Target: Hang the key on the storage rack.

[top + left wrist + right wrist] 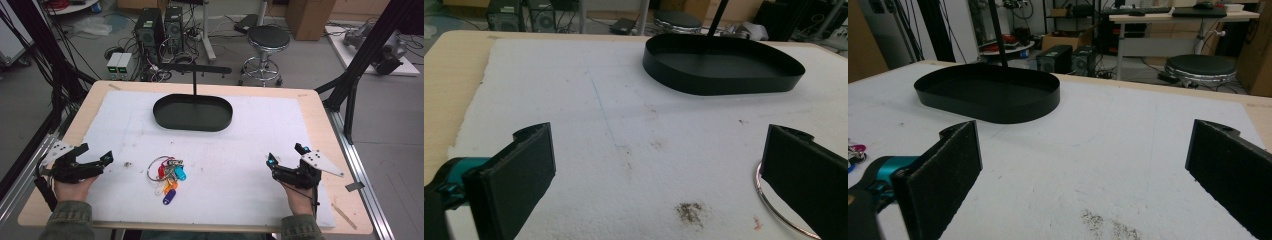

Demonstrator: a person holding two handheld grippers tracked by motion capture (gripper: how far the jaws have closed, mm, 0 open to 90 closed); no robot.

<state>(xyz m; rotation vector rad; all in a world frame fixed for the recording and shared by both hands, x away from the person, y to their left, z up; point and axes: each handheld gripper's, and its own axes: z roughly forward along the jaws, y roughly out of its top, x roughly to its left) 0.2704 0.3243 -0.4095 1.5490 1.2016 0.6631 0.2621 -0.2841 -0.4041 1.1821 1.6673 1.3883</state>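
Taking the bunch of keys (168, 177) as the landmark, it lies on the white mat (240, 145) near the bench's (320, 100) front edge, a metal ring threaded with red, blue, white, orange and purple tags; no writing on the tags can be read. Level with the keys and well to their left, the left gripper (95, 159) rests low over the mat in a hand, its jaws spread wide with nothing between them; in the left gripper view part of the key ring (774, 207) curves out just beside the right-hand jaw. Level with the keys and well to their right, the right gripper (285, 157) is held the same way, jaws wide and empty, with the tags just showing at the left edge of the right gripper view. Beyond the keys, toward the far side of the mat, sits a black oval tray (192, 114) with a thin upright post (194, 80) rising behind it. No brand or label is legible.
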